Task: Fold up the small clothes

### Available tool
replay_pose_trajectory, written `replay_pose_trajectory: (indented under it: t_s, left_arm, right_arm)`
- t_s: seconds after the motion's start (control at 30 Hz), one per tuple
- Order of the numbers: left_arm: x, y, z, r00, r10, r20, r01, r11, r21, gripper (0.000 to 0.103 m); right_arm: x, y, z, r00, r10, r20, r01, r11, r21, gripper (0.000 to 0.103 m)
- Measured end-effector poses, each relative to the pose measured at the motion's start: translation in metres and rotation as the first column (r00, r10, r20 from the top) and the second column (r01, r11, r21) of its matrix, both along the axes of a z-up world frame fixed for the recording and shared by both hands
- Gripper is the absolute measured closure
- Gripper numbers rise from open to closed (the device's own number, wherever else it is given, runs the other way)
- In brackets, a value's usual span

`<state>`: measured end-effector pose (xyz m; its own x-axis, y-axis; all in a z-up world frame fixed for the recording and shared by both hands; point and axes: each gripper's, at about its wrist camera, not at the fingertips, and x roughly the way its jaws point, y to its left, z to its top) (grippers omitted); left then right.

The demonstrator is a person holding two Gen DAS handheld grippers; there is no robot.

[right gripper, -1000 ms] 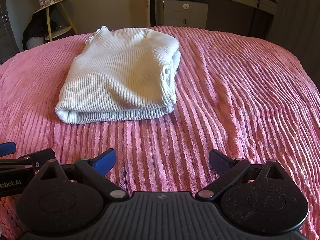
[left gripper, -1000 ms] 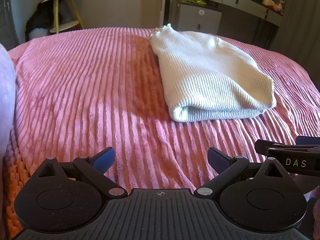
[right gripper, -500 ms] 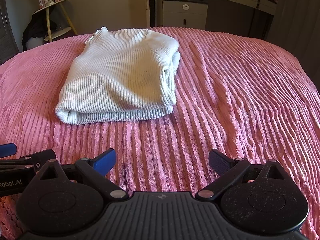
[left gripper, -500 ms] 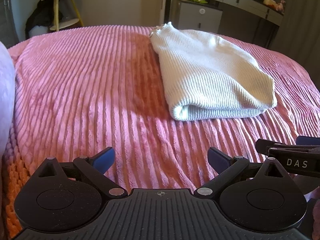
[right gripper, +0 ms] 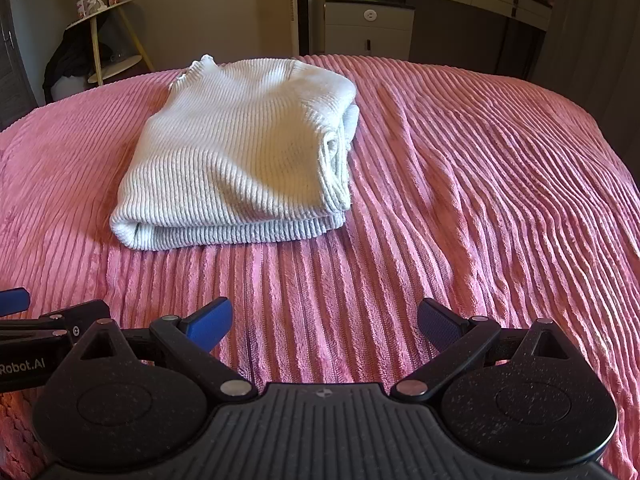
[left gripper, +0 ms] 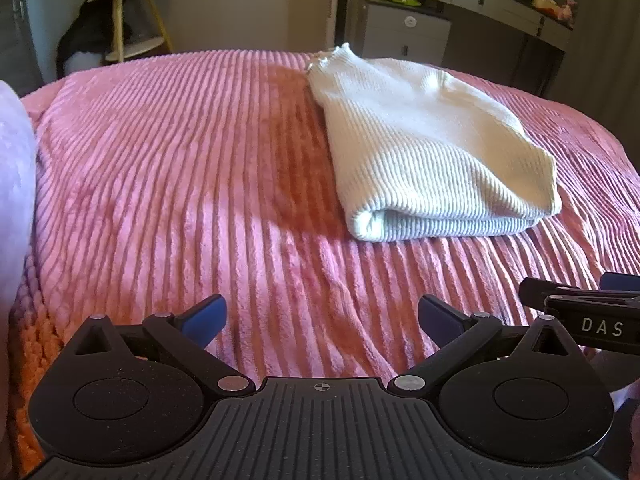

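A white ribbed knit sweater (left gripper: 432,152) lies folded in a compact stack on the pink ribbed bedspread (left gripper: 180,168). It also shows in the right wrist view (right gripper: 240,156), left of centre. My left gripper (left gripper: 322,318) is open and empty, held low over the bedspread near the front, well short of the sweater. My right gripper (right gripper: 324,322) is open and empty too, beside the left one. Part of the right gripper (left gripper: 588,312) shows at the right edge of the left view.
A pale pillow (left gripper: 14,192) sits at the bed's left edge. Beyond the bed stand a small yellow-legged side table (left gripper: 132,20), a grey drawer cabinet (right gripper: 368,28) and a dark dresser (right gripper: 480,12).
Both views have shifted only slightly; the sweater appears marginally lower in frame. Both grippers stay open and the sweater has not moved.
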<state>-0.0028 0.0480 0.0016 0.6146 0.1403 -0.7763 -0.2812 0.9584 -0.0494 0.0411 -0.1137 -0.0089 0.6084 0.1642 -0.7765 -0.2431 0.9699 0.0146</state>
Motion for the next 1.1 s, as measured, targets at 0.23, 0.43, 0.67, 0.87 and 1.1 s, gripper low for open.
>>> replay_pose_trajectory:
  t_s: [0.23,0.43,0.67,0.87,1.1]
  left_arm:
    - [0.000,0.001,0.000,1.000,0.001,0.010,-0.001,1.000,-0.013,0.000]
    - [-0.001,0.000,0.001,1.000,0.001,0.017,-0.001,1.000,-0.011,0.000]
    - [0.000,-0.001,0.001,1.000,-0.008,0.011,0.008,1.000,0.004,0.000]
    - [0.001,-0.008,-0.001,0.999,-0.037,0.000,0.037,0.998,0.054,0.000]
    - [0.002,-0.011,-0.003,0.998,-0.055,-0.009,0.055,0.996,0.073,0.000]
  right_arm:
    - [0.000,0.000,0.000,1.000,-0.004,0.000,0.004,1.000,0.001,0.004]
    - [0.000,0.001,-0.001,1.000,-0.005,0.001,0.005,1.000,0.000,0.004]
    - [0.001,0.001,-0.001,1.000,-0.006,0.001,0.006,1.000,0.000,0.004]
    - [0.001,0.001,-0.001,1.000,-0.007,0.002,0.007,1.000,0.001,0.004]
    - [0.000,0.004,-0.002,1.000,-0.015,-0.002,0.015,1.000,0.006,0.004]
